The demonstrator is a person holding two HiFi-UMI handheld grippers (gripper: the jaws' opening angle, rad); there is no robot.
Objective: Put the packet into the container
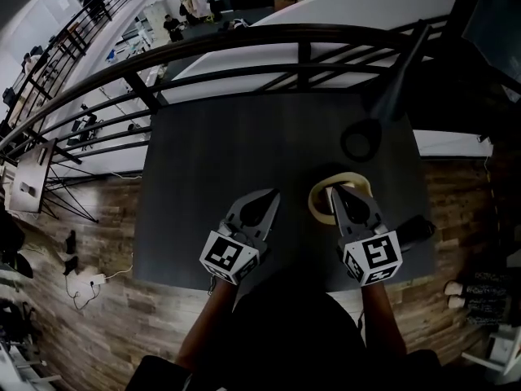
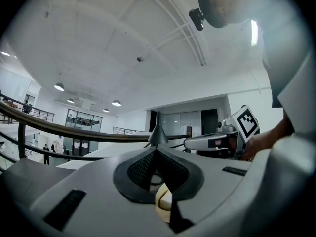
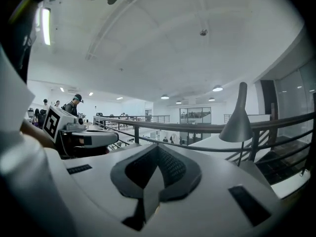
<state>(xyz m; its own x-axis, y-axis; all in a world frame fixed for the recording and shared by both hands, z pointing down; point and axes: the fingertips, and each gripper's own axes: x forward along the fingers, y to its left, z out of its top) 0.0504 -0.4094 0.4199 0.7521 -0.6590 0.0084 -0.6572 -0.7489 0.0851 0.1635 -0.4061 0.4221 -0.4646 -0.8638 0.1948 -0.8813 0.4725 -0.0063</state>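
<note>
A round cream container (image 1: 316, 203) stands on the dark table (image 1: 228, 145), right of middle. My right gripper (image 1: 335, 191) hovers over the container, pointing away from me, and covers part of it. In the right gripper view its jaws (image 3: 157, 146) are shut on a thin grey packet (image 3: 150, 194) that stands edge-on between the pads. In the head view the packet is hidden under that gripper. My left gripper (image 1: 274, 193) hangs beside the container's left, its tips together (image 2: 157, 148) with nothing held. A cream piece (image 2: 165, 204) shows low behind its jaws; I cannot tell what it is.
A black lamp base (image 1: 361, 141) with its slanted stem stands at the table's far right. A dark flat object (image 1: 414, 230) lies at the right edge. A curved black railing (image 1: 244, 43) runs just behind the table. Wooden floor surrounds it.
</note>
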